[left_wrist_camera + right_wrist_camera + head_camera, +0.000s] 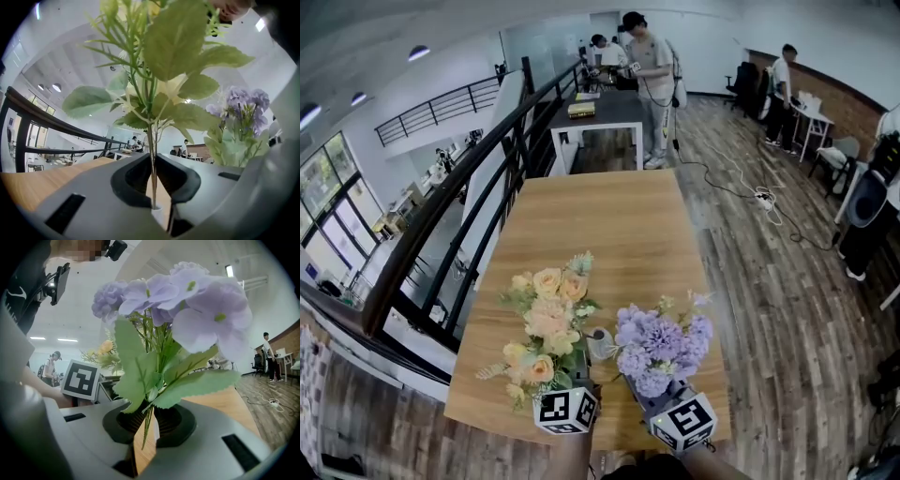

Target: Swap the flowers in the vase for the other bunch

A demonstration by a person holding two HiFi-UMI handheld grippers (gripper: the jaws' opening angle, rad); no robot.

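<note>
Head view, left hand-held gripper [579, 377] level, clamping yellow bunch [548, 319] — right [634, 385], purple bunch [661, 342]

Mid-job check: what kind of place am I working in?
Likely an open-plan office or lab on an upper level: the wooden table stands beside a black railing over a lower floor, people work at desks beyond, and cables trail across the plank floor.

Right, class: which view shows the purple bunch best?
The right gripper view: the purple bunch fills it, blooms to stems, clamped in the right gripper. The head view shows only bloom tops; the left gripper view shows it small, at the right.
</note>
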